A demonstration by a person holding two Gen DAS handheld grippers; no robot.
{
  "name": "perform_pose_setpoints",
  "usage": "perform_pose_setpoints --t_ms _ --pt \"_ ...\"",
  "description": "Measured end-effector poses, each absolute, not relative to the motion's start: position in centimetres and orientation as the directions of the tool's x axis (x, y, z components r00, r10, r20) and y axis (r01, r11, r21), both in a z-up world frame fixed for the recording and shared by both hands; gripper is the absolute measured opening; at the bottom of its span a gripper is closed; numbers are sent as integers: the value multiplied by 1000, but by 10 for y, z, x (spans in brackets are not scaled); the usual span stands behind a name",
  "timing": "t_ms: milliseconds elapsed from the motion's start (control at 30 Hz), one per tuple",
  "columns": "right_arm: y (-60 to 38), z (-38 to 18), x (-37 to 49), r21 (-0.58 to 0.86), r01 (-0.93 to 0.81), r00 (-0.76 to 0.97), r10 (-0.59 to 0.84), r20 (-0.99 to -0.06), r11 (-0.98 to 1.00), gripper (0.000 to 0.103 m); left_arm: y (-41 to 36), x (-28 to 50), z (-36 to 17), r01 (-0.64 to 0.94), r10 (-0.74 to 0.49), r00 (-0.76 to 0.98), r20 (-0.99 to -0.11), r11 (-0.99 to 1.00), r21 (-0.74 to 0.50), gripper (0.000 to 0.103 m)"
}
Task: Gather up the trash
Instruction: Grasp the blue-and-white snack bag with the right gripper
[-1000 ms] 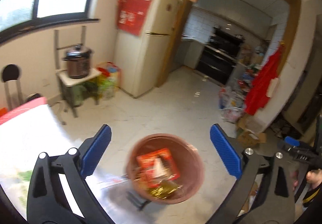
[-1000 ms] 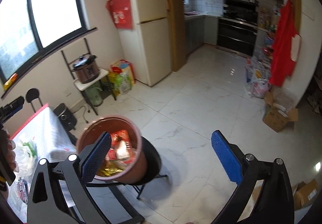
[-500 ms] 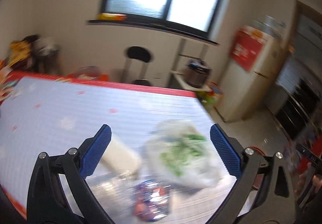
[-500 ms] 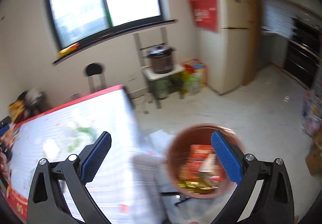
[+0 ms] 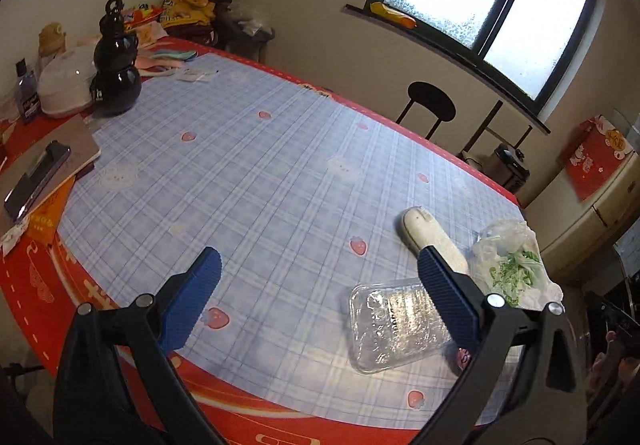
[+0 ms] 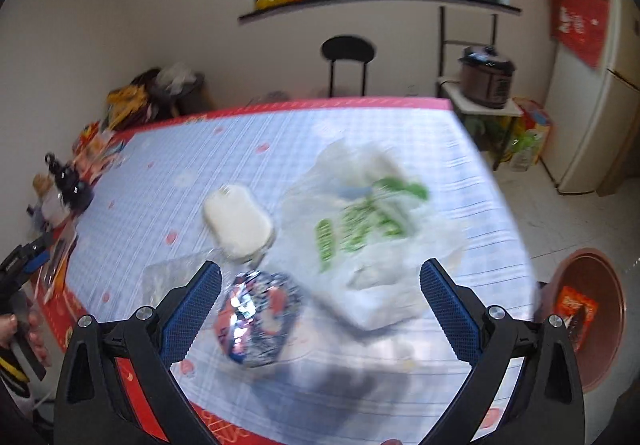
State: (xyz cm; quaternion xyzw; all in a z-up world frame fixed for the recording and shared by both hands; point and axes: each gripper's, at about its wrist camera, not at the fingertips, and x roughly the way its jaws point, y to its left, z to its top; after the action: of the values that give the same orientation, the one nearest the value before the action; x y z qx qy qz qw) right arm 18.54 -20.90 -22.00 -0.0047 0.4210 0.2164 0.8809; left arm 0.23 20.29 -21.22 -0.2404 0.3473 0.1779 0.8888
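Left tongs point(image 5: 318, 299): jaws spread wide, holding nothing, above the checked tablecloth point(image 5: 256, 181).
Clear tray point(image 5: 394, 323): flat on the cloth, partly behind the left tongs' right finger.
White tub point(image 5: 434, 235): just beyond that finger, touching the plastic bag point(image 5: 510, 265).
Right tongs point(image 6: 320, 303): jaws spread wide, empty.
Foil wrapper point(image 6: 256, 319): just inside the right tongs' left finger.
Plastic bag, right view: between the fingers, green print, smeared.
Bin point(image 6: 590, 319): brown, off the table's right edge, red packet inside, partly behind the tongs.
Blur: the right view is smeared, so contacts there are unclear.
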Motion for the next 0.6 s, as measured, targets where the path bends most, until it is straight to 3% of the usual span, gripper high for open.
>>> perform_pose_setpoints --t_ms 300,600 --pt "-153 -267 176 212 -372 430 369 -824 904 98 220 14 -257 -418 25 666 -745 840 -346 97" --pt "-144 -322 171 260 -217 377 327 -867 941 98 223 47 -291 -307 -79 617 -783 892 -332 97"
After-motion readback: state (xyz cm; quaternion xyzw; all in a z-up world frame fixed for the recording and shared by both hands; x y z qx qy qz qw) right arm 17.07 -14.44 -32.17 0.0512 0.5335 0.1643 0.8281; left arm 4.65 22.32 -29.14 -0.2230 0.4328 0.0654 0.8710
